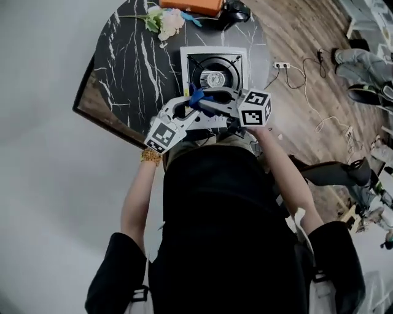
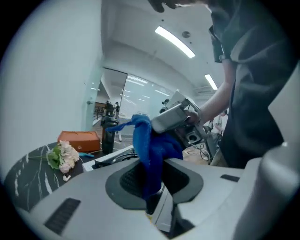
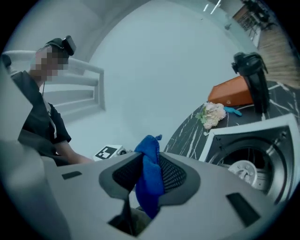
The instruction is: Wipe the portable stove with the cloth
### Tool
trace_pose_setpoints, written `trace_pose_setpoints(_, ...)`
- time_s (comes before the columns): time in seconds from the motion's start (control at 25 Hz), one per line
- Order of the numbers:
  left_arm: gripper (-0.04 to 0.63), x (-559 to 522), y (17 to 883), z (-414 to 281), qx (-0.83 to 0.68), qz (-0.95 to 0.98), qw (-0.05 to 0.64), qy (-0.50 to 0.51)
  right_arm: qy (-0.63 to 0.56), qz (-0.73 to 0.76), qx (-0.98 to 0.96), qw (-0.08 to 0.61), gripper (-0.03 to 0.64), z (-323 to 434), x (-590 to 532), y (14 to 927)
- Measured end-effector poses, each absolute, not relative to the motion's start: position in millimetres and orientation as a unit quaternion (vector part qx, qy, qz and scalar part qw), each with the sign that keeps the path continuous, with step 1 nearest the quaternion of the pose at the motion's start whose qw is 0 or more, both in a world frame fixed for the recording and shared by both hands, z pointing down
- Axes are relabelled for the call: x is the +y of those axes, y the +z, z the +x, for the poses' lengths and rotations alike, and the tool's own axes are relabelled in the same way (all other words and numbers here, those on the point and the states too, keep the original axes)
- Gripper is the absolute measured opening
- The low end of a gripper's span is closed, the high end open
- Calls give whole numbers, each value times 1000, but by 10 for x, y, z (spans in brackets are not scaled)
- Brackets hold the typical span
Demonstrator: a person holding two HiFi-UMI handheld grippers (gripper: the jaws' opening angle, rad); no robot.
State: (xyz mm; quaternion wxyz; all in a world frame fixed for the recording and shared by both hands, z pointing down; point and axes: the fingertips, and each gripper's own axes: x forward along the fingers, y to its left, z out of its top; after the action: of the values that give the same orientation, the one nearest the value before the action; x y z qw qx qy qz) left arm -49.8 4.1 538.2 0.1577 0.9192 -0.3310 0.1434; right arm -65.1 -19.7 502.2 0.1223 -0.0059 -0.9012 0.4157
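Note:
The white portable stove (image 1: 215, 69) with its round burner sits on the dark marble table (image 1: 129, 67). Both grippers are raised in front of the person's chest, above the stove's near edge. A blue cloth (image 1: 197, 96) is bunched between them. The left gripper (image 1: 189, 105) is shut on the cloth (image 2: 147, 152), which hangs down between its pads. The right gripper (image 1: 207, 105) is also shut on the cloth (image 3: 149, 157), which sticks up past its fingertips. In the left gripper view, the right gripper (image 2: 169, 118) pinches the cloth's top. The stove (image 3: 255, 152) lies below and to the right.
At the table's far end lie a bunch of flowers (image 1: 164, 19), an orange box (image 1: 195, 5) and a black jug (image 1: 236, 10). A power strip with cables (image 1: 284, 65) lies on the wooden floor to the right, near another person's legs (image 1: 362, 61).

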Motion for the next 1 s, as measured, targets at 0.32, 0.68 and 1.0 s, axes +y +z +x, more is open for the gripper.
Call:
trace_pose_setpoints(0.32,66,-814,6021,-1226,-377,857,189,295,378,151,-896,176,137,-10,0,5526)
trace_pose_setpoints(0.68,60,-1256,6465,-958,-252,805,89,530,309,278,-846,334,141,624,484,6299)
trace_pose_setpoints(1.0,57,-944,6501,-864,-197,794,45,574,297,274,-842,356,206,709,558,6549)
